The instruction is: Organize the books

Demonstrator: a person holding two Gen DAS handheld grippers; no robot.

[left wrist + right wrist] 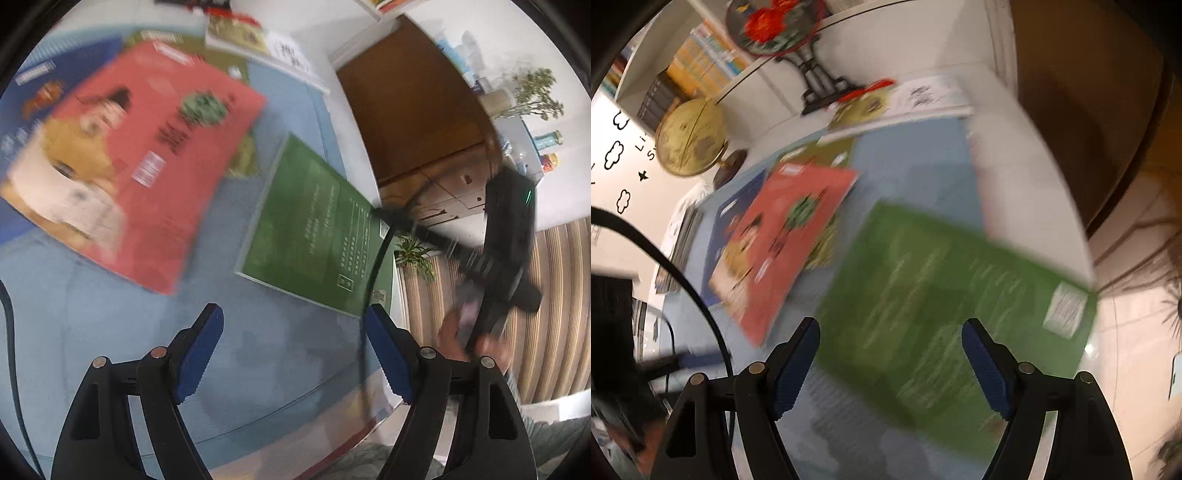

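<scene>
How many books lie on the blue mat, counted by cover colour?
Red book: 1
Green book: 1
Dark blue book: 1
Olive book: 1
Total: 4, not counting the books at the table's far edge.

Home study: globe [690, 137], bookshelf [701, 62]

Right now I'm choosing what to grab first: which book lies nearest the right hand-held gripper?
The green book, lying alone at the table's edge; the red book rests on others farther off.
</scene>
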